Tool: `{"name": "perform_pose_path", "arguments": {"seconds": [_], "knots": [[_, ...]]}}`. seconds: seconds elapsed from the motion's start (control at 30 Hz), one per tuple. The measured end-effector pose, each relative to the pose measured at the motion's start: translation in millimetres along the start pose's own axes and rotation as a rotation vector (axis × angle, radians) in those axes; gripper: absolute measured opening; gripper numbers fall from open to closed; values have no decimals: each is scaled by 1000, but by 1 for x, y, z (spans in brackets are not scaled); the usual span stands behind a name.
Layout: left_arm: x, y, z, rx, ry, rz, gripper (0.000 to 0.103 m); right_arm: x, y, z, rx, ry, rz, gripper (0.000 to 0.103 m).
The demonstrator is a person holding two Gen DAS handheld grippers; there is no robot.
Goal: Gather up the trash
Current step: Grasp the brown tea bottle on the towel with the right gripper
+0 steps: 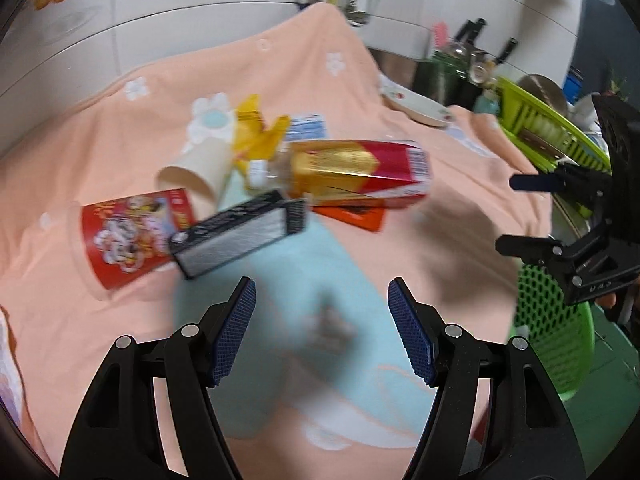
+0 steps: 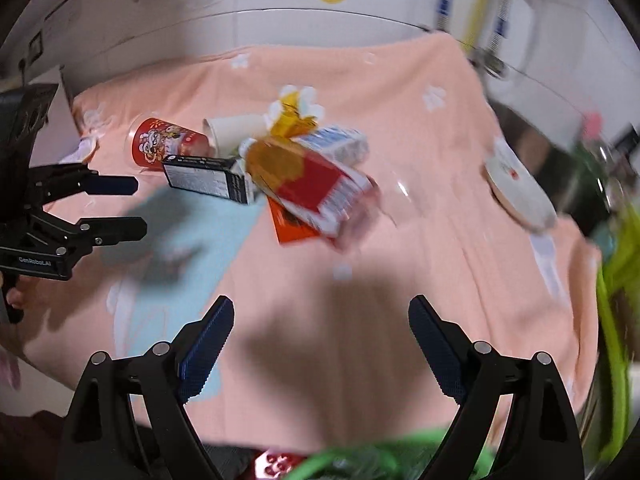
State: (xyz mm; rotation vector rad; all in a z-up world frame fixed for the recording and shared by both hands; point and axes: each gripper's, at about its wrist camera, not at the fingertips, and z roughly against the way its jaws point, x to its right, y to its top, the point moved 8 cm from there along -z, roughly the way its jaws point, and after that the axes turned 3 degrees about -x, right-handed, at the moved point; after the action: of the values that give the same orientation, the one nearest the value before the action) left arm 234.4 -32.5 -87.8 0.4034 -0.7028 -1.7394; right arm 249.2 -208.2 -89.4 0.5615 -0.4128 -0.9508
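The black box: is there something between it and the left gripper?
Nothing visible. The left gripper is open and empty over bare blue cloth, and the black box lies just beyond its left finger, on top of the pile, partly over the red cup.

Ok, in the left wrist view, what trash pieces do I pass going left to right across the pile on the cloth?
Red cup → black box → red carton. The white cup, the yellow wrapper and the bottle overlap in the middle, so their order is unclear.
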Motion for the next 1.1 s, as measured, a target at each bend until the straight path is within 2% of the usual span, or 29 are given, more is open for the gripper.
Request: {"name": "perform_pose_path", "arguments": {"seconds": [0.23,0.4,0.73,1.1], "knots": [[-36,7,-2,3,39,15,68,-22,55,-41,-28,-12,187,86],[-51,10,-8,3,48,19,68,-35,78,-67,-54,-17,290,86],[-60,19,-17,9,47,-23,65,-44,97,-117,-143,-81,444,86],[-60,27,-21,16,36,-56,65,-45,103,-149,-201,-92,468,86]]}}
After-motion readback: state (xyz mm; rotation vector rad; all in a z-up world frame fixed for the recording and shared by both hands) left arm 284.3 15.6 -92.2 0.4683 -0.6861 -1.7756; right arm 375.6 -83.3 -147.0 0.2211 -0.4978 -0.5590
